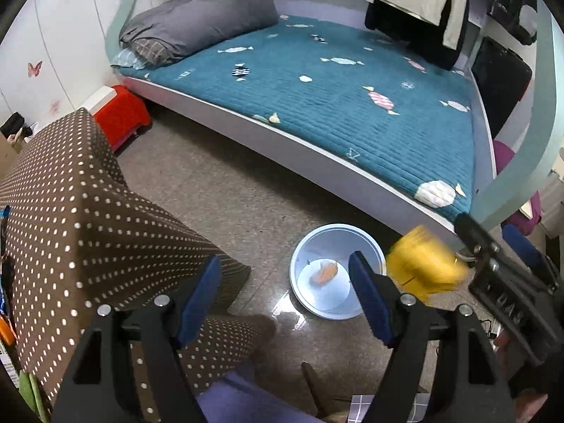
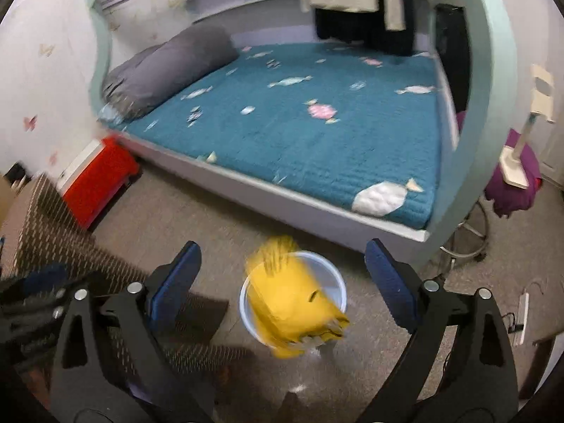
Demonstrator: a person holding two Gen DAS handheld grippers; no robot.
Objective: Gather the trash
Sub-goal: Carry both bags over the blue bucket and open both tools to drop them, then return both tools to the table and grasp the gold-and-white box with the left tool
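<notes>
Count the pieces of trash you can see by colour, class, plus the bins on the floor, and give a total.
Yellow trash: 1, the blurred yellow wrapper above the bin, touched by neither gripper
Orange trash: 1, the orange scrap inside the bin
White bins: 1, the round white bin
Total: 3

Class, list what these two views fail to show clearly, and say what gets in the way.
- Yellow packet: motion-blurred in both views, so any print on it is unreadable.
- Bin: in the right wrist view the packet hides its inside.
- Orange scrap in the bin: left wrist view, too small to identify.
- Right tool: left wrist view, cut off by the edge.
</notes>
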